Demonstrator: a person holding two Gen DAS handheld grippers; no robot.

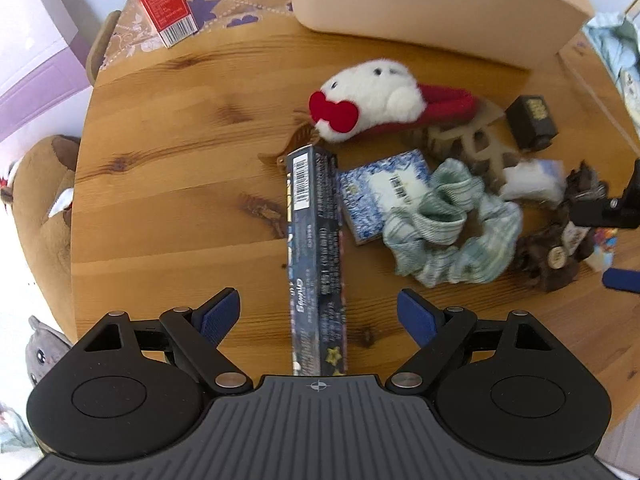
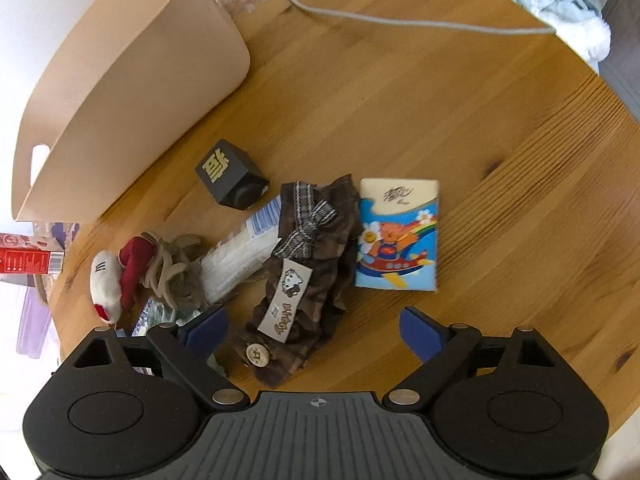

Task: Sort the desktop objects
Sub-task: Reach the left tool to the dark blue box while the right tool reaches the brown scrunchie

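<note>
The left gripper point(image 1: 319, 316) hung with fingers apart over a dark box point(image 1: 316, 248). The right gripper point(image 2: 314, 334), fingers also apart, straddled a brown scrunchie point(image 2: 308, 280). Beyond lay a green scrunchie point(image 1: 448, 236), a plush clip point(image 1: 372, 100) and a beige bin point(image 1: 432, 0).

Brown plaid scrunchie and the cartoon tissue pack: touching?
Touching. In the right wrist view the scrunchie's frilled edge overlaps the left edge of the tissue pack, with no wood showing between them.
</note>
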